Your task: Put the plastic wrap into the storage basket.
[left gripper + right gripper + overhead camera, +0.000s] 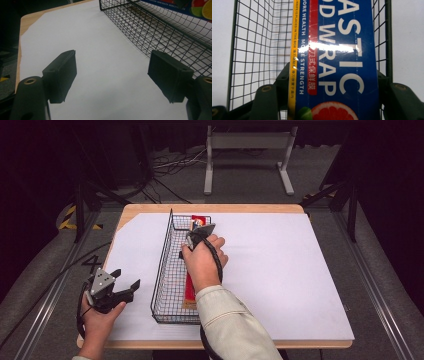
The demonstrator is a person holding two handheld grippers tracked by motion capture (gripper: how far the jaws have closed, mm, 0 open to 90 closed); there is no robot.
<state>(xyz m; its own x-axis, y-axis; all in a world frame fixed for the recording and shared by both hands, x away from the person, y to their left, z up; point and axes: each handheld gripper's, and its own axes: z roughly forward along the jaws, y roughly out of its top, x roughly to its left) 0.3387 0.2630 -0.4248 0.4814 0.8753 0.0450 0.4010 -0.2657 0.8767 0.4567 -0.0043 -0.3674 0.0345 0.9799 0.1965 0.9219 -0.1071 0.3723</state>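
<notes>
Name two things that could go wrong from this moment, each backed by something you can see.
The right gripper is shut across the long plastic wrap box in the narrow wire basket, so the box might catch on the mesh. The left gripper hangs open beside the basket, which could slide.

Lab: curtained rig, floor cables (170, 162)
</notes>
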